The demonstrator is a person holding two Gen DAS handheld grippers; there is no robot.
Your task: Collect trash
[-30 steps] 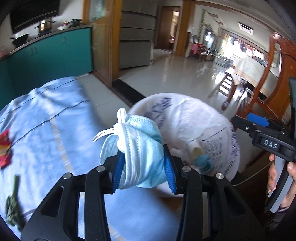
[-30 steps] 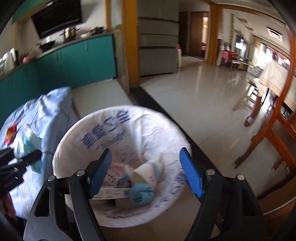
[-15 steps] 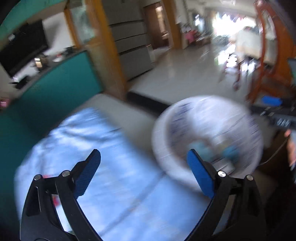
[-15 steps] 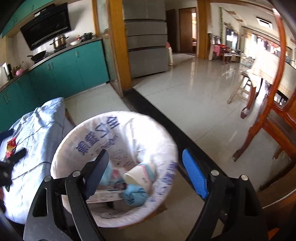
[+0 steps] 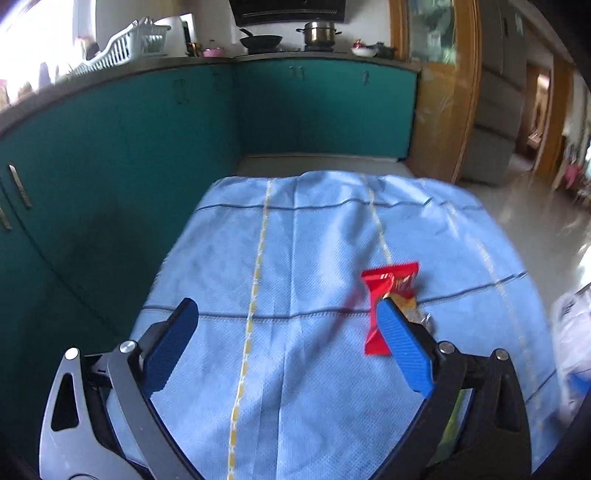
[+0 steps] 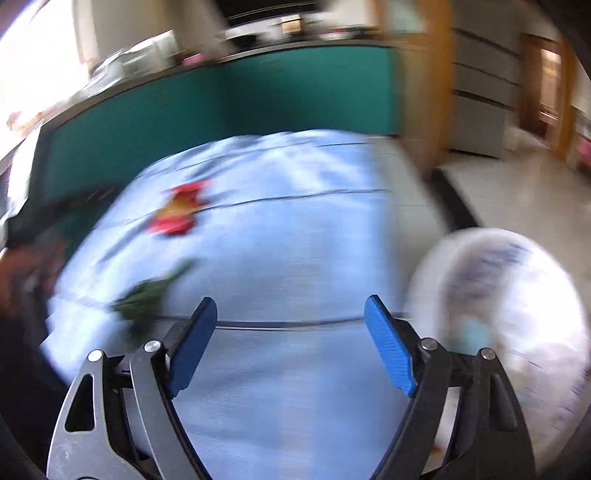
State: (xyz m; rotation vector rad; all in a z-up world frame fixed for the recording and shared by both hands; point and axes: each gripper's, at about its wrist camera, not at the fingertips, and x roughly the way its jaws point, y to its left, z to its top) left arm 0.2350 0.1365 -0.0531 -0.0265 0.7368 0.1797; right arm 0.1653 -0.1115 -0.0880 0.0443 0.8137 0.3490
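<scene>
Left wrist view: left claw [image 5: 286, 317] wide apart, empty, jaws just opened.
Glossy red wrapper [image 5: 388, 291], lettering unreadable, on woven blue worktop [image 5: 314, 236]; right claw [image 6: 290, 314] spread, empty.

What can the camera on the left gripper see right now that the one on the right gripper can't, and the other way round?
Only the left wrist view shows the stove's pot and pan, sharply. Only the right wrist view, blurred, shows the bag-lined trash bin, a green scrap and the open right gripper. Both show the blue tablecloth, the red wrapper on it and the teal cabinets; the left gripper, open and empty, is clear only in its own view.
</scene>
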